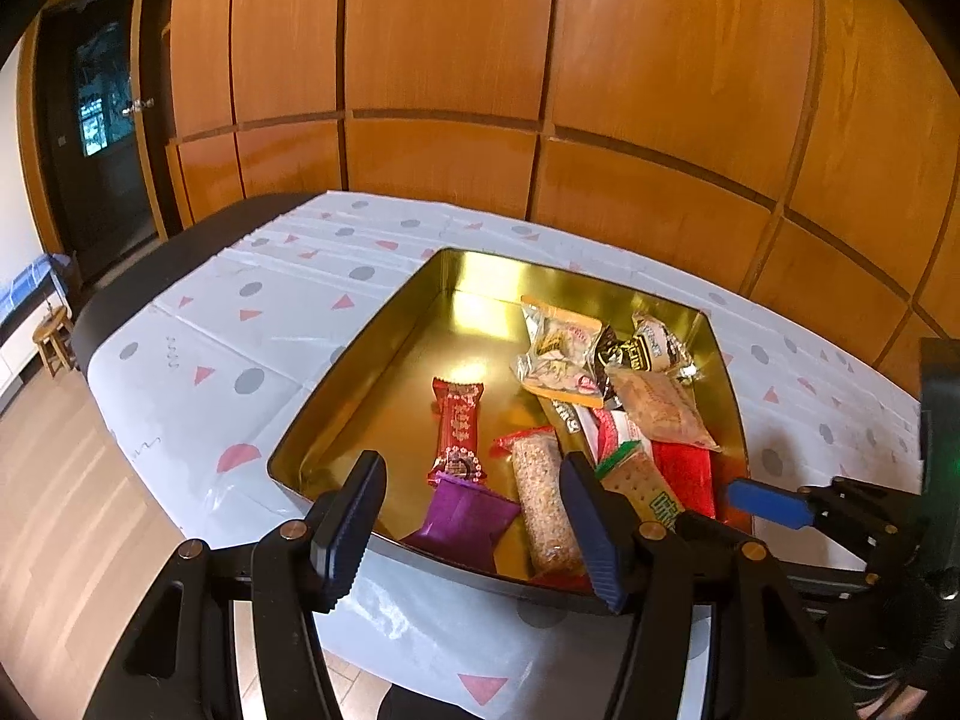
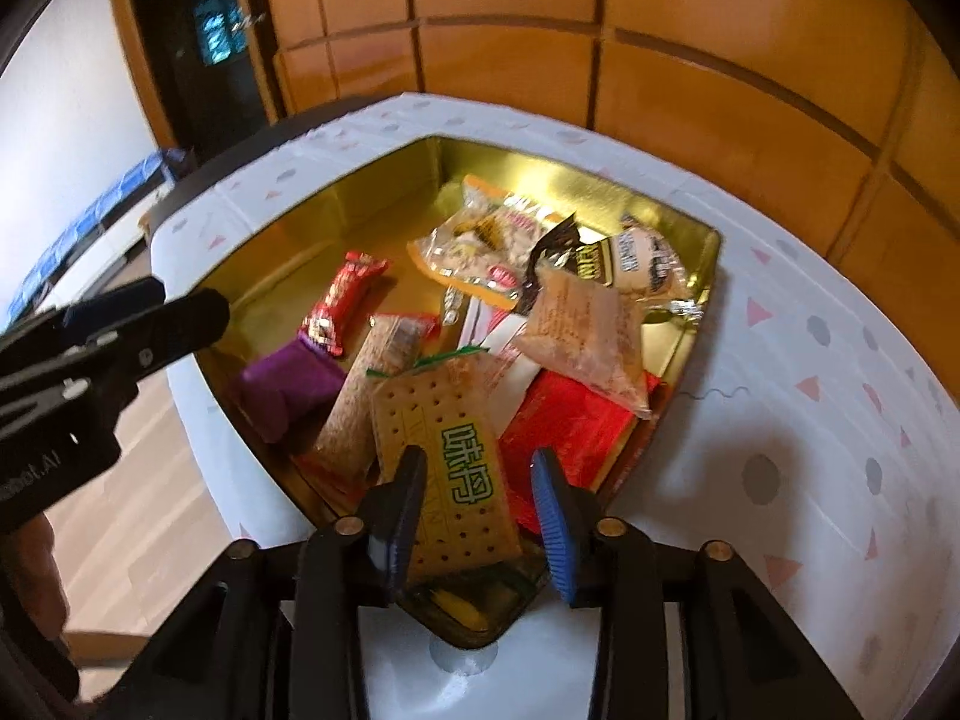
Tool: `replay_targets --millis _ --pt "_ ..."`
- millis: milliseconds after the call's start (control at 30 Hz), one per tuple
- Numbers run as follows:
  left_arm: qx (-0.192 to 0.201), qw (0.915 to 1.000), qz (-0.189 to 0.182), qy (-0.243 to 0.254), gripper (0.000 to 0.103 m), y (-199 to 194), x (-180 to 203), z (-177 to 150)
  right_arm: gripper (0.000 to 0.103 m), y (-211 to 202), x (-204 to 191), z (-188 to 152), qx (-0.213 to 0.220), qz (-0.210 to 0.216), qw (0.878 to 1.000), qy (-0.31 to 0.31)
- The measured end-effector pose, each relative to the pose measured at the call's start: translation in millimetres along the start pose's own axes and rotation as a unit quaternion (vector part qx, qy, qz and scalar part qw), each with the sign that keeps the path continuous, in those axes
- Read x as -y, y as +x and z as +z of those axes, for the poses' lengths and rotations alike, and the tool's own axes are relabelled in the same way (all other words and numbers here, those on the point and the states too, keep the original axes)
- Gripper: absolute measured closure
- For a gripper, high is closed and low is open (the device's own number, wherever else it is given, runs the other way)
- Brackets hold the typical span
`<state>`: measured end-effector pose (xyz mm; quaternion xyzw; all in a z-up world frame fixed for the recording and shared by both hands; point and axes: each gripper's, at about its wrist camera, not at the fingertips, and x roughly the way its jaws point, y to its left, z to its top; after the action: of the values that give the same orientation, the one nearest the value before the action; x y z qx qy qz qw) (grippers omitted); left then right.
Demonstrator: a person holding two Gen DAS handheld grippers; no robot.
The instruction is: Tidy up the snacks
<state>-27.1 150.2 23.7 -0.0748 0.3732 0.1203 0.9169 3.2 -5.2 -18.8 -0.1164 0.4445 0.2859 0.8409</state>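
Observation:
A gold tin tray (image 1: pixel 372 372) (image 2: pixel 288 228) sits on the table and holds several wrapped snacks: a red bar (image 1: pixel 457 429) (image 2: pixel 345 300), a purple packet (image 1: pixel 462 516) (image 2: pixel 282 387), a grain bar (image 1: pixel 543 504) (image 2: pixel 366 396), a cracker pack (image 2: pixel 447 450) (image 1: pixel 645 483) and others piled at the right. My left gripper (image 1: pixel 474 531) is open and empty over the tray's near edge, above the purple packet. My right gripper (image 2: pixel 480 516) is open; the cracker pack lies between its fingers, resting on the pile.
The table has a white cloth (image 1: pixel 252 324) (image 2: pixel 810 420) with grey dots and pink triangles. A wooden panel wall (image 1: pixel 540 90) stands behind. The table's left edge drops to a wood floor (image 1: pixel 60 510). A small stool (image 1: pixel 51 336) stands far left.

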Motion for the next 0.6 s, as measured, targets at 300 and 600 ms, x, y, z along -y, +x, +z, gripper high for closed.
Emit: replay_targets --millis 300,600 --pt "0.024 0.9996 -0.005 0.010 0.035 -15 14 -2 0.046 -37 15 -18 0.060 -0.048 0.994 0.075" --pt "0.037 0.9991 -0.005 0.019 0.027 -24 25 -5 0.040 -62 27 -34 0.092 -0.072 0.986 0.119"
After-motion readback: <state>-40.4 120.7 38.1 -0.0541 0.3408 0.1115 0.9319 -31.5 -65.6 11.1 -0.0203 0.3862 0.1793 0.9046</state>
